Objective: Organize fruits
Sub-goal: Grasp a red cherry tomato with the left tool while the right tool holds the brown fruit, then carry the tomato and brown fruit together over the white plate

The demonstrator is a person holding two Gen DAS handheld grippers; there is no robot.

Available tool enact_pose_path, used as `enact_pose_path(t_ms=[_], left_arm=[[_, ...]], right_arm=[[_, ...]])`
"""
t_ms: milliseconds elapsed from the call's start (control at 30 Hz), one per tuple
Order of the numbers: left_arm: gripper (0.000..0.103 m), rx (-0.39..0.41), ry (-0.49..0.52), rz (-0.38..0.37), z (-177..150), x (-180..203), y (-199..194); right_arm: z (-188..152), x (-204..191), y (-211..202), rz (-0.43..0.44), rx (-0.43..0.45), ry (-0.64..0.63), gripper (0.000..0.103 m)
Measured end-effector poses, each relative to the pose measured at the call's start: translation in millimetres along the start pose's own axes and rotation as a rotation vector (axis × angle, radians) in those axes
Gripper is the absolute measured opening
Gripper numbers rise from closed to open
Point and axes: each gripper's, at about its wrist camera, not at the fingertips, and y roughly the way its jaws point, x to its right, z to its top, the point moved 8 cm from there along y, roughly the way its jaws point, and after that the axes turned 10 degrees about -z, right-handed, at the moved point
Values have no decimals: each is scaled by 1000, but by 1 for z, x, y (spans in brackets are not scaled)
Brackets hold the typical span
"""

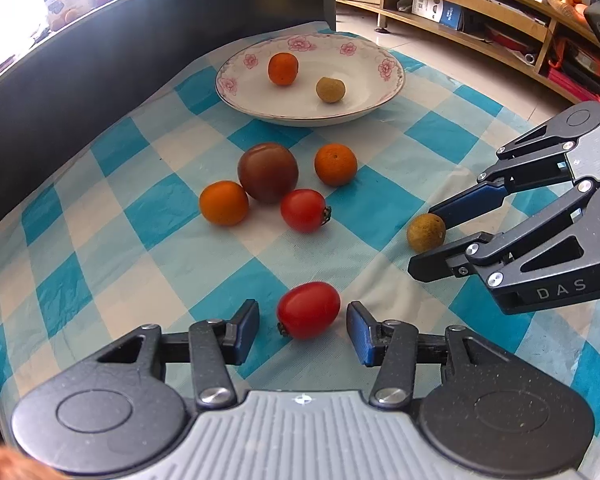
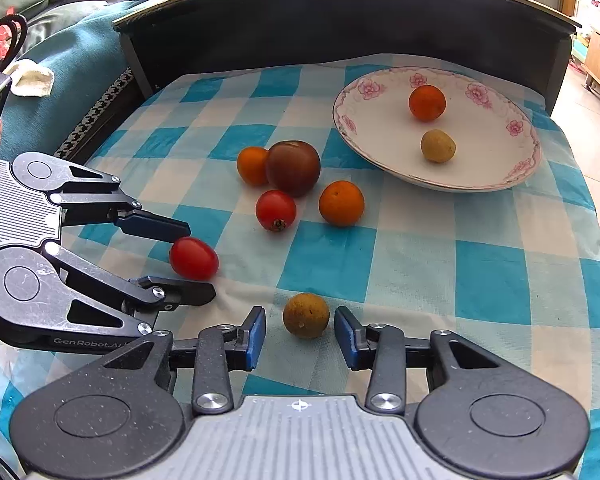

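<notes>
Nearest, the left gripper (image 1: 303,325) stands spread around a red tomato (image 1: 308,310), gripping nothing. The right gripper (image 2: 300,332) likewise brackets a brown fruit (image 2: 306,315), pads apart. Between them and the plate (image 1: 364,112) four fruits cluster; two more lie on the plate.

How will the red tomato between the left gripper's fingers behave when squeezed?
The red tomato looks oval and glossy, so it may slip or roll. Its skin probably bruises, so grip gently. The left gripper is open, pads either side.
</notes>
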Motion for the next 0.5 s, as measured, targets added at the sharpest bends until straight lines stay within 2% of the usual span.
enact_pose_path(t_ms=[133,233,367,500], left_arm=[[55,-3,-9,-5,0,0,0],[44,-7,-11,-23,1,2,1],[42,-12,-1,-12,1,4,1],[41,-15,-24,-19,1,2,1]], right_arm=[[1,0,0,-5,-2,-5,32],[1,2,1,-13,-4,-2,27],[2,5,1,-13,-9,14,20],[1,3,0,-22,-10,0,19]])
